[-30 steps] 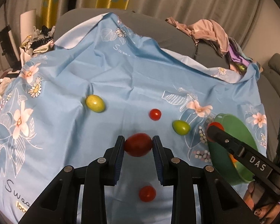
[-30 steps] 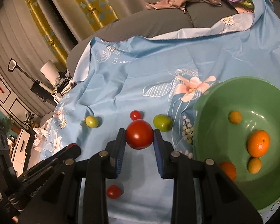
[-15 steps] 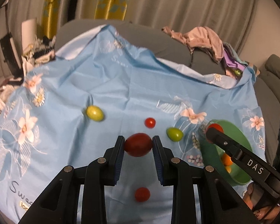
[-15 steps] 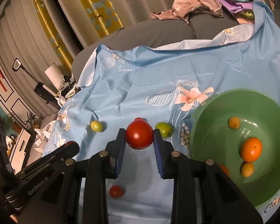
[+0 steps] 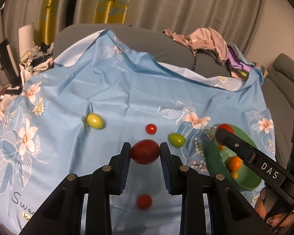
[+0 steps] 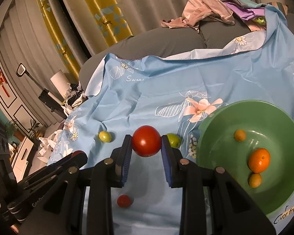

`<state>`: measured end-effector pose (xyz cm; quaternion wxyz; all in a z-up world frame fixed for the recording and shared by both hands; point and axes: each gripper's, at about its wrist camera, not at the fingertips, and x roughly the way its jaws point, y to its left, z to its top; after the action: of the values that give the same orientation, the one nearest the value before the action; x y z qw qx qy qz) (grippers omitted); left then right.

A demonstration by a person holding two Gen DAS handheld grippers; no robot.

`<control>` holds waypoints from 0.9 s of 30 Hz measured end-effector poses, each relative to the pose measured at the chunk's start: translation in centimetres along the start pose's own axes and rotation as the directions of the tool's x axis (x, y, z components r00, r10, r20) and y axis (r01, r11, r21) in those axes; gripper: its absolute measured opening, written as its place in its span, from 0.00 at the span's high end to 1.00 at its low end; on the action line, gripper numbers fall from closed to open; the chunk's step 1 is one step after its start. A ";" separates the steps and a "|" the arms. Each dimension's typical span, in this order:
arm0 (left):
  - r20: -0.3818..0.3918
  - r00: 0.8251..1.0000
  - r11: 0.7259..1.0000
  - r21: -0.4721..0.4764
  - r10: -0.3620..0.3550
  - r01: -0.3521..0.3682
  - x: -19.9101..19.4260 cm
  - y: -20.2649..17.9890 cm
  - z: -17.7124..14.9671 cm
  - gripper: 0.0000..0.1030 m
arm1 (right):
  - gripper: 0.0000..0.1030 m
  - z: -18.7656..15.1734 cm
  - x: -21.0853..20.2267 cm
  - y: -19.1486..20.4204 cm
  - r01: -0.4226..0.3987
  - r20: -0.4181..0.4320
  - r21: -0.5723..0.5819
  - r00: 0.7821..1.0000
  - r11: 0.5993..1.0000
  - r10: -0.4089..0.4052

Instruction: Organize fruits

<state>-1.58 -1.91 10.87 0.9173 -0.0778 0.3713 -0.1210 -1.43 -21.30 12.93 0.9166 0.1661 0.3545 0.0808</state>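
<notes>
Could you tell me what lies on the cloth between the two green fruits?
In the left wrist view, a small red tomato lies between the yellow-green fruit and the green fruit.

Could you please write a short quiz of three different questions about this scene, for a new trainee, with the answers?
1. True or false: both grippers are shut on a fruit.
2. Which fruits lie in the green bowl? A) only orange ones B) only green ones C) red and green ones
3. How many small red tomatoes lie loose on the blue cloth?

Key:
1. True. The left gripper clamps a dark red tomato; the right gripper clamps a bright red tomato.
2. A. The right wrist view shows three: a large orange and two smaller ones.
3. Two: one far, one near.
</notes>
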 end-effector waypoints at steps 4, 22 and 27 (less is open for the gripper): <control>0.001 1.000 1.000 0.006 -0.009 0.009 -0.1 -0.5 0.1 0.71 | 0.71 0.1 -0.5 -0.3 0.001 0.015 0.004 1.000 1.000 -0.001; 0.050 0.998 0.999 0.018 -0.040 0.039 -1.0 -3.7 1.5 0.71 | 0.71 0.1 -1.6 -1.1 -0.002 0.045 0.029 0.999 1.000 0.000; 0.062 0.996 0.998 0.016 -0.063 0.062 -0.9 -4.5 2.0 0.71 | 0.71 0.2 -1.9 -1.2 0.004 0.053 0.031 0.999 1.000 -0.006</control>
<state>-1.57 -5.91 13.91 0.9247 -0.0867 0.3390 -0.1499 -2.72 -23.02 13.80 0.9233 0.1813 0.3317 0.0685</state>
